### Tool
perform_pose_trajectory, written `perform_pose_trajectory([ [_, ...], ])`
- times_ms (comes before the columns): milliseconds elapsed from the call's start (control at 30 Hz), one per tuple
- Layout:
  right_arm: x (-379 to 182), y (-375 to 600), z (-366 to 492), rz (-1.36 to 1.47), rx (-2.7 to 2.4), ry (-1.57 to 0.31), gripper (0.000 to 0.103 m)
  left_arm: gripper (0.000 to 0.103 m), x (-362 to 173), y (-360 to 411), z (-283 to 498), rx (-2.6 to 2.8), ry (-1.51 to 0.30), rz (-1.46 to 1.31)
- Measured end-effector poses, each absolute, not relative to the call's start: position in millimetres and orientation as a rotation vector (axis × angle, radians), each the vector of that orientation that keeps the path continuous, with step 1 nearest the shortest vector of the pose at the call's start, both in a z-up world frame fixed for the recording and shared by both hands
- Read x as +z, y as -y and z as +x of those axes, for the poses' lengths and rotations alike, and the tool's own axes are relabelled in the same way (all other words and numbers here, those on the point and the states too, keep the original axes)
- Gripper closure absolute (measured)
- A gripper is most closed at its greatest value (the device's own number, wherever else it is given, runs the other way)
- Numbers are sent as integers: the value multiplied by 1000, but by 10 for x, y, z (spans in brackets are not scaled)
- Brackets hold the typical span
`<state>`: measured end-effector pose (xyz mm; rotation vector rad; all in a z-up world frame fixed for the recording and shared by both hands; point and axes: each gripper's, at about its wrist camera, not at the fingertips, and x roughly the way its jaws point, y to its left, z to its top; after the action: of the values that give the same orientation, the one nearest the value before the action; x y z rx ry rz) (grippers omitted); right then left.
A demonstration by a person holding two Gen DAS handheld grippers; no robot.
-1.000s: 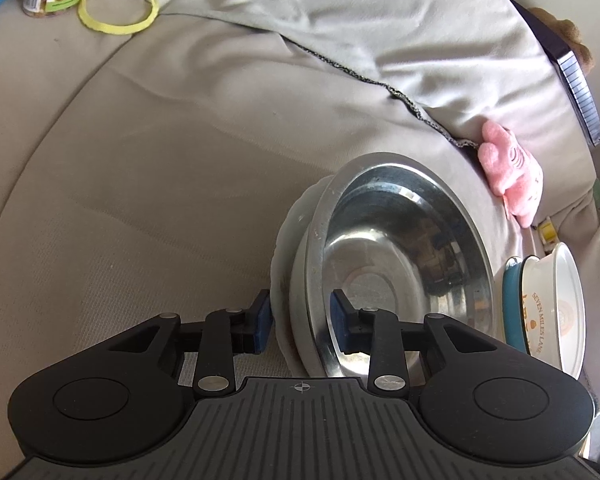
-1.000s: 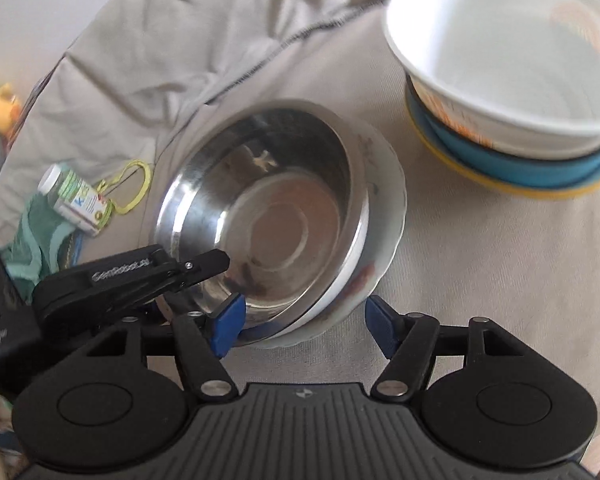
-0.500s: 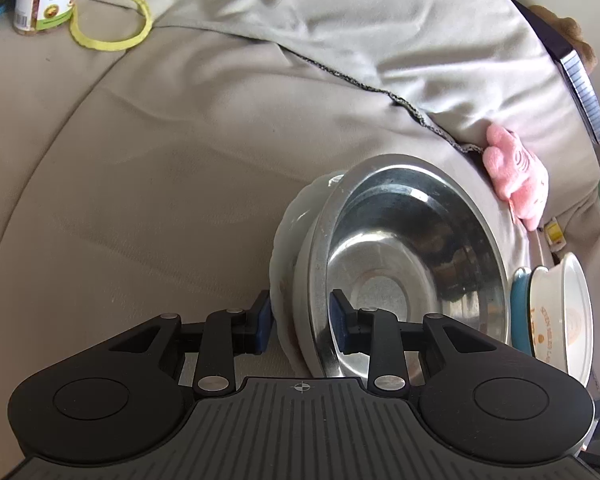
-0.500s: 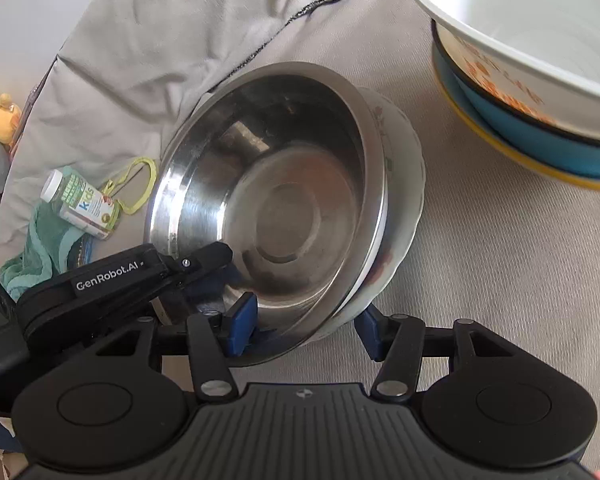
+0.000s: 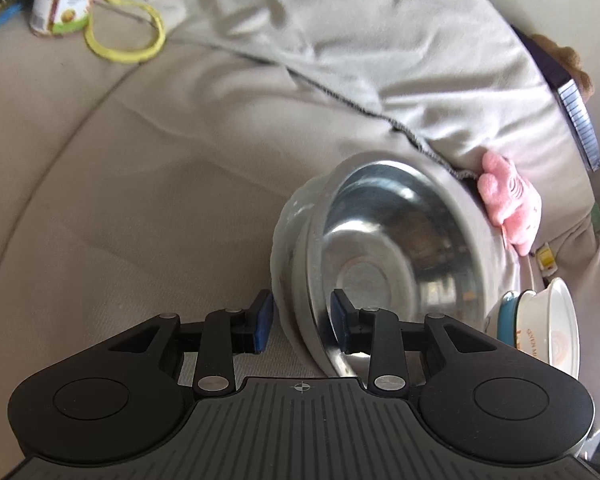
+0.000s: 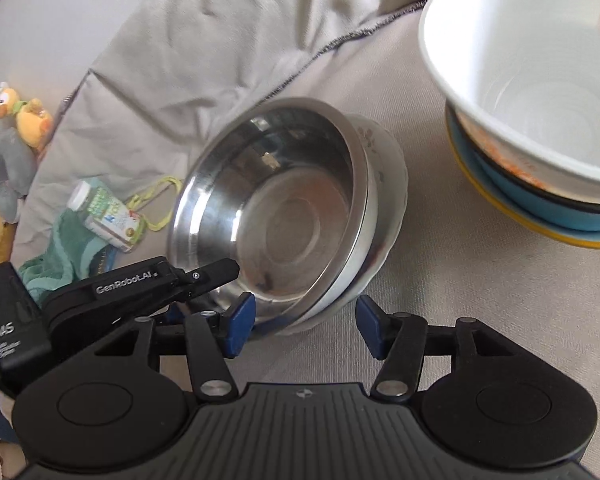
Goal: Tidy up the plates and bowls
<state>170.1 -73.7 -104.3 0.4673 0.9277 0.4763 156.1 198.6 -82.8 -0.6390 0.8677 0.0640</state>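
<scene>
A: Left gripper?
B: Pinching the near rim of the steel bowl and the white plate under it; the pair is tilted up off the beige cover.
A: Right gripper?
B: Jaws just opening a bit, spread. The plate's edge sits between them, pads not pressing.
A: Other dishes?
B: White bowl stacked in a blue bowl, near the pair on the right.

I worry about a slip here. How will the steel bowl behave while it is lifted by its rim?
The steel bowl looks polished, so probably slippery. It sits tilted in a white bowl, so the pair may shift. The left gripper pinches both rims.
</scene>
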Motion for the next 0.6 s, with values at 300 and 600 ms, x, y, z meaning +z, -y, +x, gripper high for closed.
perform_pose_trajectory([
  [300,-991,1219,1166,293,563,-883,47,70,-193,-1494,1181,97,-698,-543],
  [600,-960,2099,1074,272,479,-823,47,70,-51,-404,1378,-127,-788,-458],
])
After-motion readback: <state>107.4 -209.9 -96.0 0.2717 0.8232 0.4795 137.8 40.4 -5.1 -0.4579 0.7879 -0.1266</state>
